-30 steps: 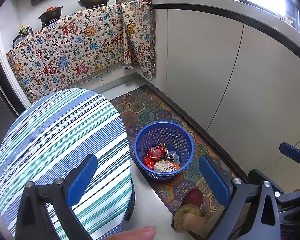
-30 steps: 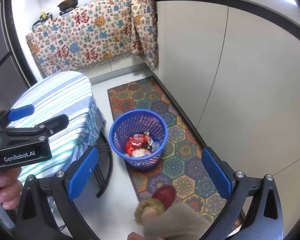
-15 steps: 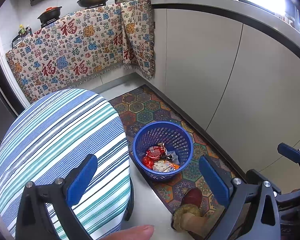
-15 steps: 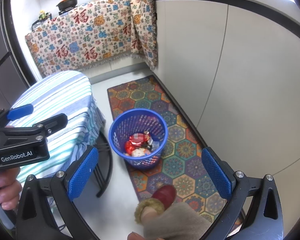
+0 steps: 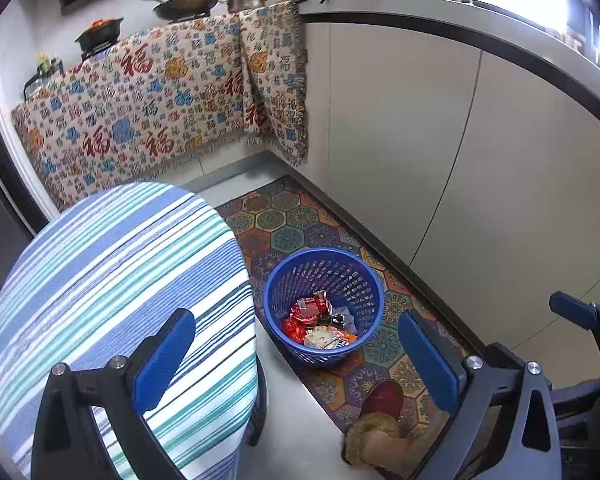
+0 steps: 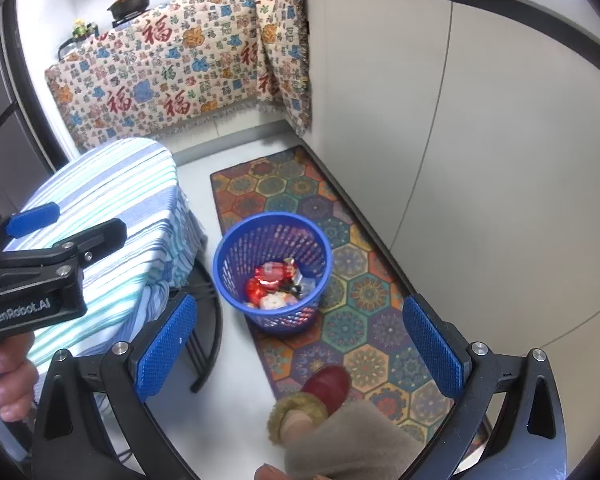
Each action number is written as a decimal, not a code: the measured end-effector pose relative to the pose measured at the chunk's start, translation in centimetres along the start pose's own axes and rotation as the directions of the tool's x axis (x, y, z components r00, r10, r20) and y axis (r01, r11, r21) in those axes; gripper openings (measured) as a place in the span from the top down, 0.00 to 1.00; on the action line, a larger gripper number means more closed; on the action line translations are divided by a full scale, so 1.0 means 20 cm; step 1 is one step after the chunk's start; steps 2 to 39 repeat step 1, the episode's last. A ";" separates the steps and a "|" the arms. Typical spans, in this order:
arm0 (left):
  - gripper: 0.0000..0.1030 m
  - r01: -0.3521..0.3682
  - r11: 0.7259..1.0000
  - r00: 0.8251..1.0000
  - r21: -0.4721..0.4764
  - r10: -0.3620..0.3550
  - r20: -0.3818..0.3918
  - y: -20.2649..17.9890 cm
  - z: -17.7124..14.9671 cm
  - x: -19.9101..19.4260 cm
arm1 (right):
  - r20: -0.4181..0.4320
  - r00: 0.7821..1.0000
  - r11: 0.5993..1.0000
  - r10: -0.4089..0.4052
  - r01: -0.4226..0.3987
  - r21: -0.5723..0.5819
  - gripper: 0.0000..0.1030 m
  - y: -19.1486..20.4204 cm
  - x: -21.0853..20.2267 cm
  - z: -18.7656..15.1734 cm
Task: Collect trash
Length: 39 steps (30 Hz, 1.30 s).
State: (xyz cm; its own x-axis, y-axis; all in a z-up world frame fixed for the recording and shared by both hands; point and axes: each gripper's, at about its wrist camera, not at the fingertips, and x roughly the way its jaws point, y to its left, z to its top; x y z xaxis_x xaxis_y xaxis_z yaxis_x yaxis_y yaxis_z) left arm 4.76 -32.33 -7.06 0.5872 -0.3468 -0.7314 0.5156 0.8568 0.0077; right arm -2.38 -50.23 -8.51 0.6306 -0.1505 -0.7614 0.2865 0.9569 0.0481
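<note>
A blue mesh basket (image 5: pixel 324 276) (image 6: pixel 274 236) stands on the patterned floor mat, with red and orange wrappers (image 5: pixel 312 320) (image 6: pixel 274 280) lying in its bottom. My left gripper (image 5: pixel 296 356) hangs open and empty above the table's edge and the basket. High over the floor, my right gripper (image 6: pixel 296 340) is also open and empty. The left gripper's body (image 6: pixel 40 276) shows at the left of the right wrist view, held by a hand (image 6: pixel 4 380).
A round table with a striped blue cloth (image 5: pixel 112 292) stands left of the basket. White cabinets (image 5: pixel 460 160) line the right. A patterned cloth (image 5: pixel 148 100) hangs over the back counter under pans. A person's red slipper (image 6: pixel 324 388) rests on the mat (image 6: pixel 360 320).
Both views have drifted only slightly; the basket sits a touch lower and left in the left wrist view. Both grippers stay open and empty.
</note>
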 end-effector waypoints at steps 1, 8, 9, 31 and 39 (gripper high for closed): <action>0.00 -0.003 1.000 1.000 0.000 0.003 0.003 0.00 0.00 -0.01 | -0.001 1.000 1.000 -0.002 0.002 0.000 0.00 0.00 0.00 0.00; 0.00 -0.003 1.000 1.000 0.000 0.003 0.003 0.00 0.00 -0.01 | -0.001 1.000 1.000 -0.002 0.002 0.000 0.00 0.00 0.00 0.00; 0.00 -0.003 1.000 1.000 0.000 0.003 0.003 0.00 0.00 -0.01 | -0.001 1.000 1.000 -0.002 0.002 0.000 0.00 0.00 0.00 0.00; 0.00 -0.003 1.000 1.000 0.000 0.003 0.003 0.00 0.00 -0.01 | -0.001 1.000 1.000 -0.002 0.002 0.000 0.00 0.00 0.00 0.00; 0.00 -0.003 1.000 1.000 0.000 0.003 0.003 0.00 0.00 -0.01 | -0.001 1.000 1.000 -0.002 0.002 0.000 0.00 0.00 0.00 0.00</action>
